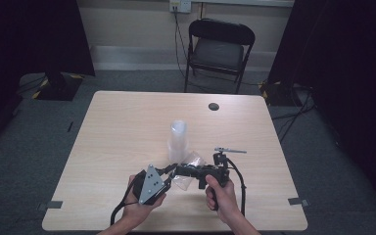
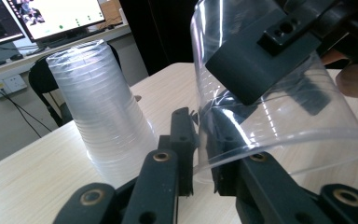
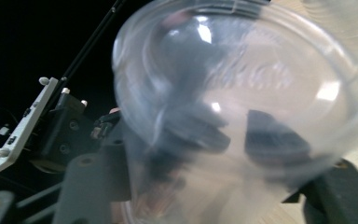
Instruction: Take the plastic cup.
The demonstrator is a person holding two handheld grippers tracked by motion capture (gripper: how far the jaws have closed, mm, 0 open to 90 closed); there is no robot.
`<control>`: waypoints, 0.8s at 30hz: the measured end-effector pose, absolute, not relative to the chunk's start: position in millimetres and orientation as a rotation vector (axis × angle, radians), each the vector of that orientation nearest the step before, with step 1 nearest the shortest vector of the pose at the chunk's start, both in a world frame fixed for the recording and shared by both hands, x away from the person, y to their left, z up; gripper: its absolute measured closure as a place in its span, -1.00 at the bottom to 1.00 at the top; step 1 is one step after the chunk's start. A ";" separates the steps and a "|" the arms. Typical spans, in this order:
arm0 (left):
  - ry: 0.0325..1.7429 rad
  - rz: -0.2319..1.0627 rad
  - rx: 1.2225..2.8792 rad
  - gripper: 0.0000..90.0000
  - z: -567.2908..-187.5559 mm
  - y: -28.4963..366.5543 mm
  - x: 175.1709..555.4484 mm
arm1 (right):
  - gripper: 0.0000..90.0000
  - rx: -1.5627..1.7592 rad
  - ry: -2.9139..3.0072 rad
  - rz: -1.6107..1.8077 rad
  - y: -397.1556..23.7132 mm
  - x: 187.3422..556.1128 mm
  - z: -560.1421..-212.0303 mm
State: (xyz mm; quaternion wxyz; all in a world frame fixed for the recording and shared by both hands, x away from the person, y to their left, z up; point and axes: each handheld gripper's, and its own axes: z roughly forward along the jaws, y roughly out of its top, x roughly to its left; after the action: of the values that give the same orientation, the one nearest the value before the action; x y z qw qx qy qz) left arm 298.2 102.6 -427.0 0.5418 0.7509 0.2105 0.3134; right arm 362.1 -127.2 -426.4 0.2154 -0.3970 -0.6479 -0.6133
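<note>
Near the table's front edge, both grippers are clamping one clear plastic cup [image 1: 188, 169]: left gripper [image 1: 168, 177] pinching its rim, right gripper [image 1: 182, 171] squeezing its wall. Judging by this, gentle pressure should be avoiding crushing it beside the upside-down stack of clear cups [image 1: 177, 141].

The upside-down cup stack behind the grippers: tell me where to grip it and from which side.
Grip the cup stack across its lower side wall, coming in level from the person's side. It stands upright, mouth down, widening toward the table, so the base end is steadier; its closed top offers no rim.
</note>
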 end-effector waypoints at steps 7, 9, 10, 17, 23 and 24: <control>0.499 0.721 1.793 0.88 -428.2 100.9 298.5 | -0.39 -1.109 -1.831 -1.726 -127.7 361.3 -425.0; 0.503 0.713 1.800 0.88 -428.6 101.2 298.8 | -0.43 -1.115 -1.848 -1.732 -127.5 360.9 -425.9; 0.502 0.708 1.805 0.88 -428.7 101.4 299.1 | -0.45 -1.116 -1.841 -1.733 -127.2 360.7 -427.6; 0.518 0.674 1.813 0.88 -430.2 102.5 301.3 | -0.52 -1.133 -1.862 -1.739 -125.9 361.7 -430.7; 0.556 0.661 1.792 0.88 -428.3 108.0 304.3 | -0.55 -1.129 -1.911 -1.762 -133.1 362.2 -420.2; 0.564 0.658 1.791 0.89 -427.3 110.4 305.6 | -0.56 -1.133 -1.913 -1.770 -134.9 362.6 -418.5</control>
State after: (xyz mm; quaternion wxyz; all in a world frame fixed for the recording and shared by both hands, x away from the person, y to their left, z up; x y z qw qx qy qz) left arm 305.6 110.4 -427.3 0.5448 0.7549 0.2377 0.2773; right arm 362.6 -134.9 -418.5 0.1492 -0.3942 -0.6657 -0.6158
